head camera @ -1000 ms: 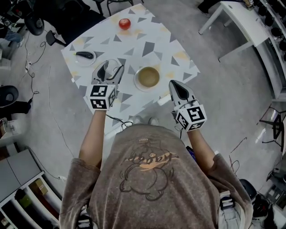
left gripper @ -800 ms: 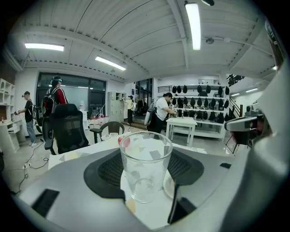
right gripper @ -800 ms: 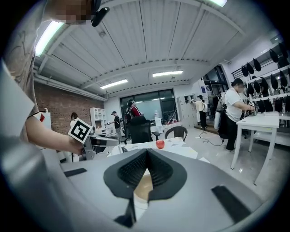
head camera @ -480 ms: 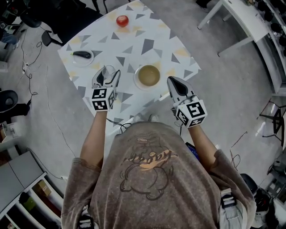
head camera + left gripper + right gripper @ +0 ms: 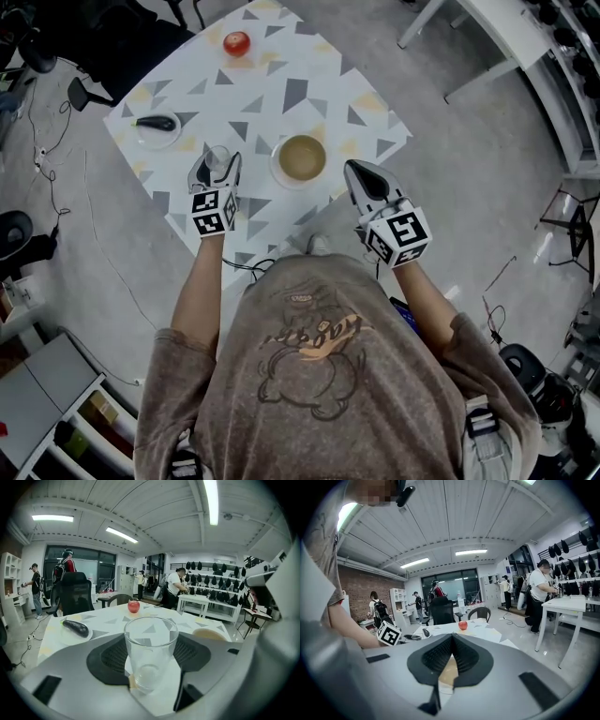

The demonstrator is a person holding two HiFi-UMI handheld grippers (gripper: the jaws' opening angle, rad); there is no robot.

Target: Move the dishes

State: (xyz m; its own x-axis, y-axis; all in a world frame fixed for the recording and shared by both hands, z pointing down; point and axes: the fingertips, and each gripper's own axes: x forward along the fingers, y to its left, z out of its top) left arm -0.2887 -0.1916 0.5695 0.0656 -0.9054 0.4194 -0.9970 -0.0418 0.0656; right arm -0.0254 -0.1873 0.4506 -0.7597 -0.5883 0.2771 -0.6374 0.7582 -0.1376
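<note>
A: What is the left gripper doing?

B: Its pads are pressing on two sides of the empty glass, and the jaws are standing wide because the glass is wide. It is holding the glass upright, just left of the bowl and low over the table. I cannot tell whether the base is resting on the table.

A: Why is it gripping across the wall like that?

B: I am judging that a side grip is holding the rim level, so the glass can be carried without tipping.

A: And the right gripper?

B: Its jaws are pressing together on nothing. It is hovering just right of the bowl, apart from it, probably waiting for that dish.

A: What is lying further out?

B: Left of the bowl and beyond the glass, a plate is carrying an eggplant. Well beyond the bowl, an apple is sitting near the far edge.

A: What is each view giving that the others are not?

B: The head view is laying out both grippers around the bowl, but the glass is nearly vanishing there. The left gripper view is showing the glass walls meeting both pads and the inside empty. The right gripper view is showing the closed pads, with the bowl's tan peeking through the gap beneath them.
</note>
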